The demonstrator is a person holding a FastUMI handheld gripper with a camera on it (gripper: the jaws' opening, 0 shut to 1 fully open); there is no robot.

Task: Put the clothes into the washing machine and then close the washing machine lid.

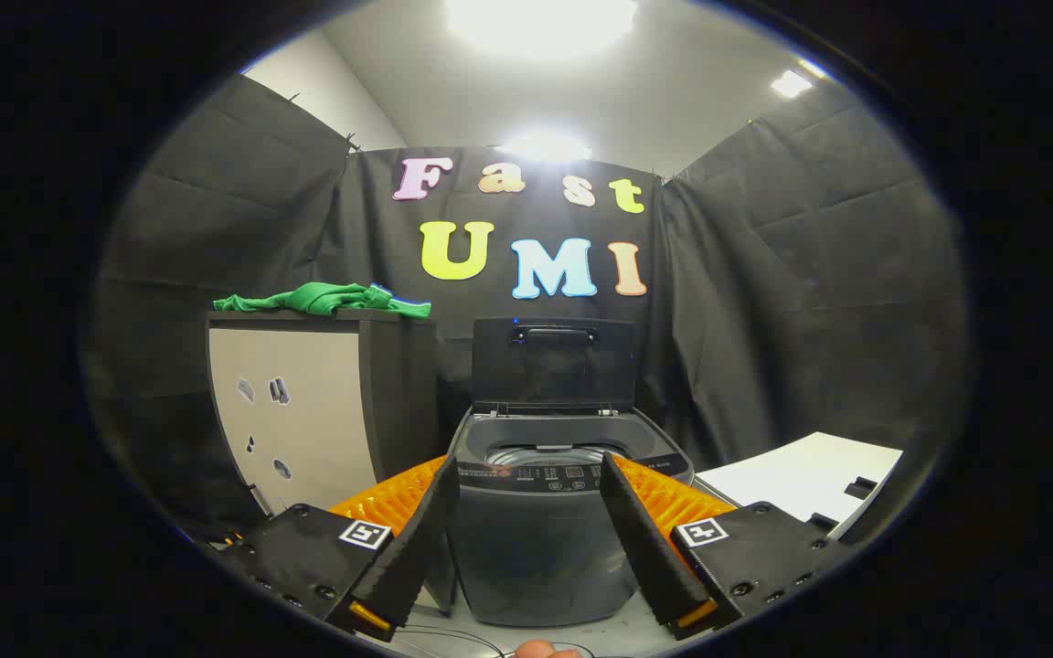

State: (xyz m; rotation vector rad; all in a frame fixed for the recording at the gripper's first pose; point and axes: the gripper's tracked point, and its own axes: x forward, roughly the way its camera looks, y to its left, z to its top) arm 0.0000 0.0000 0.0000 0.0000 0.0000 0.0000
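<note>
A small grey top-loading washing machine (540, 512) stands straight ahead of my fingers, its dark lid (552, 364) raised upright at the back and the drum opening (545, 454) exposed. A green garment (325, 299) lies crumpled on top of a cabinet (307, 411) to the left of the machine, well beyond my fingers. My gripper (528, 475) is open, its two fingers spread wide on either side of the machine's front, with nothing held between them.
The cabinet has a pale front with a few small stickers and a dark side facing the washer. A white flat surface (801, 475) lies to the right of the machine. Black cloth walls close in behind and on both sides.
</note>
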